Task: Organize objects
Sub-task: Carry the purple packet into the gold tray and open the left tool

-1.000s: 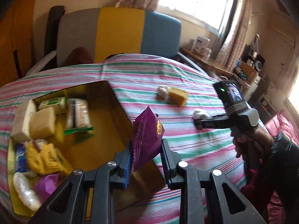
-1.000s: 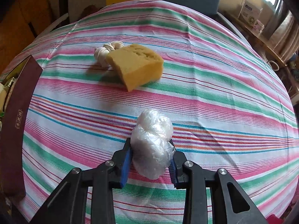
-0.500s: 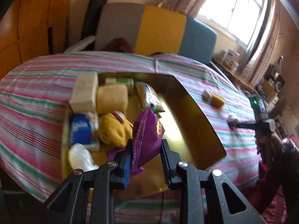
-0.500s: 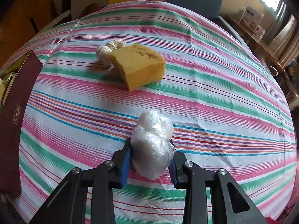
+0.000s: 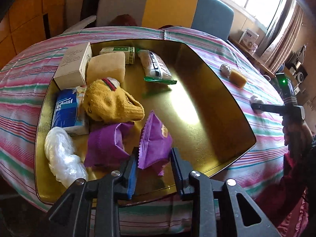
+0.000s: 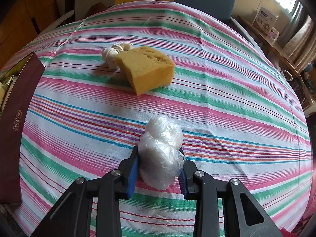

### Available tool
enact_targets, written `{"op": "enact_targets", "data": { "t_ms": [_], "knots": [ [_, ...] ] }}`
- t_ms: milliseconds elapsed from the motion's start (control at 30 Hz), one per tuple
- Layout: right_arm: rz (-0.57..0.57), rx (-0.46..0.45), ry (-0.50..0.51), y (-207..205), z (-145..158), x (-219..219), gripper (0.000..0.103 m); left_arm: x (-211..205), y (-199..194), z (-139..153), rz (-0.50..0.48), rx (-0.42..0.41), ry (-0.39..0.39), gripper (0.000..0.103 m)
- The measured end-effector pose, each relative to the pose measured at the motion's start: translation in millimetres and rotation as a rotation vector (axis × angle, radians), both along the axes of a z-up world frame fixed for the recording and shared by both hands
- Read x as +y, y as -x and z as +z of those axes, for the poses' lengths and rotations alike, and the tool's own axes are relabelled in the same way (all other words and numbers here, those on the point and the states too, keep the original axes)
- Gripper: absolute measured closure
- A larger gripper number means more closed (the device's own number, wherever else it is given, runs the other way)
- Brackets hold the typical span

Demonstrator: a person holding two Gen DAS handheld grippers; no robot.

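Our left claw point(image 5: 154, 167) hangs over the gold-lined open box point(image 5: 207, 90), jaws opening, with the purple crinkle-edged snack packet point(image 5: 155, 143) between them; the right pad stands clear of it. Our right claw point(image 6: 158, 170) is clamped on a crumpled clear plastic ball point(image 6: 161, 152) above the striped cloth worktop point(image 6: 227, 90), well short of the yellow sponge block point(image 6: 147, 68).
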State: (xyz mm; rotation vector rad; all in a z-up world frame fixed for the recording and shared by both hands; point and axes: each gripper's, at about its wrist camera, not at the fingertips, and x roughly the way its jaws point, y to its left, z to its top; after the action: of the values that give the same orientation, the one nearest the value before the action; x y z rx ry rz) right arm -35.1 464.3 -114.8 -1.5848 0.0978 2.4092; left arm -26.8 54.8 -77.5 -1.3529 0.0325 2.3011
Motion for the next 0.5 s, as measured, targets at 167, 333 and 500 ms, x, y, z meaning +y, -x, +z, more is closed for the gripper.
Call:
{"op": "enact_targets", "data": {
  "t_ms": [167, 333, 500],
  "knots": [
    [-0.003, 0.0, -0.001, -0.3, 0.5, -0.2, 0.068, -4.0, -0.2, 7.8, 0.004, 0.025, -0.012, 0.071],
    [-0.001, -0.002, -0.004, -0.1, 0.9, -0.1, 0.067, -18.0, -0.1, 20.3, 0.047, 0.076, -0.023, 0.071],
    [0.007, -0.004, -0.017, 0.4, 1.1, -1.1, 0.068, -22.6, -0.2, 35.5, 0.082, 0.152, -0.002, 0.071]
  ]
}}
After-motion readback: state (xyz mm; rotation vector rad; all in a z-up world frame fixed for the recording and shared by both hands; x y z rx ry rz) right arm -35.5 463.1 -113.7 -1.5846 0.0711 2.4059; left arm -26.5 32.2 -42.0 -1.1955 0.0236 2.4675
